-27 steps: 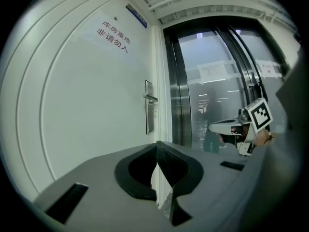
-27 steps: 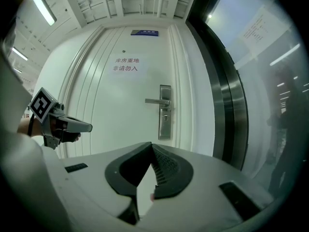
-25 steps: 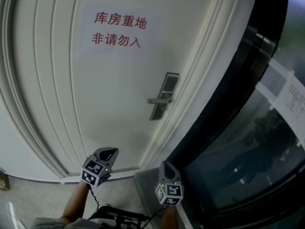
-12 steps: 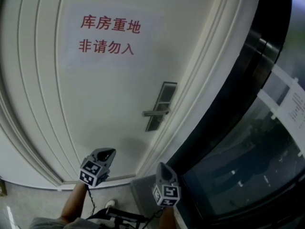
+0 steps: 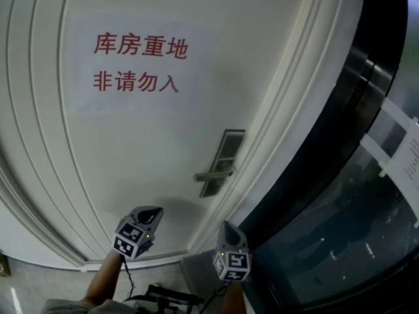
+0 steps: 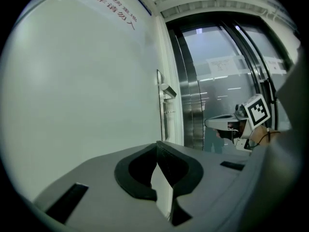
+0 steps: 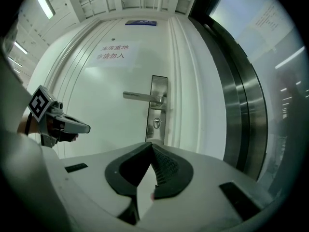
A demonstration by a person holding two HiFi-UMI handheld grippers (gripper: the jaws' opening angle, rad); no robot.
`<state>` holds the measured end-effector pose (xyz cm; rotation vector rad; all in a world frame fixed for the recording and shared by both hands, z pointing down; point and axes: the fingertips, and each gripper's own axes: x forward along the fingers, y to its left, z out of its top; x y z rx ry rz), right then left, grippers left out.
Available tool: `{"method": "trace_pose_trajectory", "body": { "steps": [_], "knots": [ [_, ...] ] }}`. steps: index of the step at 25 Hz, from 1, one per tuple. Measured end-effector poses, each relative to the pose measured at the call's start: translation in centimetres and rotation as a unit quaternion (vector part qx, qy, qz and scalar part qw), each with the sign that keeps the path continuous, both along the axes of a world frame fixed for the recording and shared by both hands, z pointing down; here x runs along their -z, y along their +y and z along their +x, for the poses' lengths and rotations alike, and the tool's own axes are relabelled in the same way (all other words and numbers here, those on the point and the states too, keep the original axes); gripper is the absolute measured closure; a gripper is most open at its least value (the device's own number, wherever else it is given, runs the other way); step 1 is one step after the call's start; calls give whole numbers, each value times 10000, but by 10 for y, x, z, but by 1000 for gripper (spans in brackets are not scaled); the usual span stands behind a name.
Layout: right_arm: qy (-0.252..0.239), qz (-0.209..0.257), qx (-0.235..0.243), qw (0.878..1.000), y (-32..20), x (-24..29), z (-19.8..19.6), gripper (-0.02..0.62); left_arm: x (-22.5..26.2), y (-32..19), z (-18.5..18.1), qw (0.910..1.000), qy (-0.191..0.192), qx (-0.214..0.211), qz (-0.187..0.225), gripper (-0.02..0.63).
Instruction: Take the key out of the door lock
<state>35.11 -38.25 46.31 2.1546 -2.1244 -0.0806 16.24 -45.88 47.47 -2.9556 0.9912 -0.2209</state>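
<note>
The white door (image 5: pixel 137 149) carries a steel lock plate (image 5: pixel 221 161) with a lever handle (image 5: pixel 211 175). In the right gripper view the handle (image 7: pixel 140 97) sits above a round lock cylinder (image 7: pixel 157 123); the key there is too small to make out. My left gripper (image 5: pixel 154 210) is low in front of the door, left of the lock, shut and empty. My right gripper (image 5: pixel 226 225) hangs below the lock plate, also shut with nothing in it. Both are well short of the lock. From the side, the plate's edge (image 6: pixel 161 105) and handle (image 6: pixel 169 91) show.
A sign with red characters (image 5: pixel 137 61) is taped on the door above the lock. The white door frame (image 5: pixel 288 110) runs to the right of the lock, then a dark metal and glass wall (image 5: pixel 353 175) with a paper notice (image 5: pixel 402 159).
The head view has shifted: the sign and lock plate slid left and down in the picture. Both grippers stay low and shut, hardly moved.
</note>
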Motion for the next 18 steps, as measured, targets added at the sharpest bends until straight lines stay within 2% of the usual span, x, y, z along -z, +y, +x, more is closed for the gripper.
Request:
{"method": "trace_pose_trajectory", "body": {
  "steps": [6,13,18],
  "knots": [
    [144,65,-5,9999,-29,10,9,584,6,-21,5,10000,48,-30,-15,601],
    [577,87,-88,9983,-53,27,10,584,3,-37,8,10000,-28,-84,-29,601],
    [1085,50,-121,9940,-67,32,10,584,2,-42,10,9999,-24,-139,-39,601]
  ]
}}
